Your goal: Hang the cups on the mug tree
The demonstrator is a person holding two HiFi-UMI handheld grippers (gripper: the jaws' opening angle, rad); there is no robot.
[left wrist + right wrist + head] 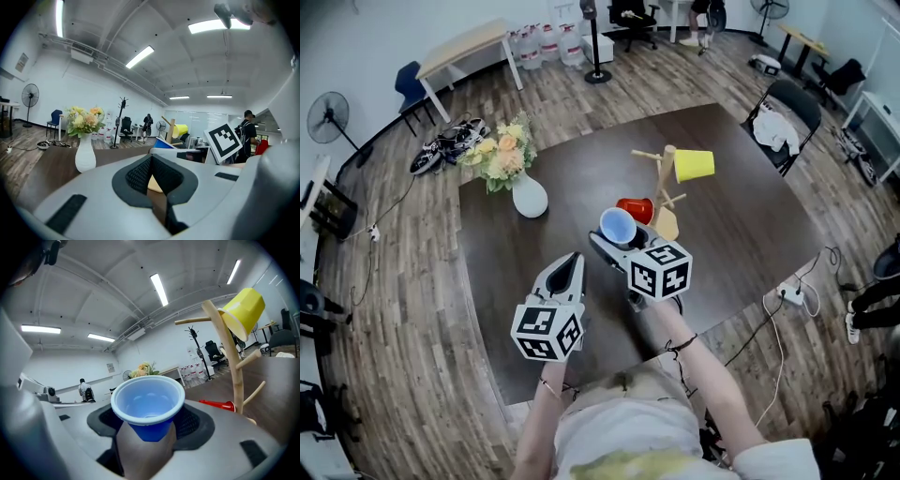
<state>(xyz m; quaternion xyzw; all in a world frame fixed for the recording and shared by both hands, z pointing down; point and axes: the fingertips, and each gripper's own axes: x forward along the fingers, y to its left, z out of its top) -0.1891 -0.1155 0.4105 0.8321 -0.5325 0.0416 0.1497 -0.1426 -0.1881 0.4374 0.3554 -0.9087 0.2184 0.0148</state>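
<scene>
- Wood-plank floor [394,281] all round, office chairs and desks pushed out to the walls, strip lights overhead.
- Middle of the room: a big dark brown table [581,178], and the person is standing at its near edge with both arms out over it.
- On the table's far half stands the wooden mug tree [667,187], upright, pegs sticking out on both sides.
- Off to the left, well apart from the tree, a white vase [530,197] with a bunch of yellow and peach flowers [499,150].
- Right gripper [614,242] is up off the table and pointing at the tree. Its jaws are pinching the blue cup [147,404] low on its body, mouth up and wide open to the camera behind it.
- Left gripper [569,265] hangs beside it, a little nearer the person, with nothing in it. Its pads are pressed together at the tip.
- Yellow cup [694,165] is already on the tree: hung on an upper peg on the right side, tipped over with its mouth toward the trunk.
- Red cup [636,208] lies on the table just beside the tree's base, between the base and the blue cup.
</scene>
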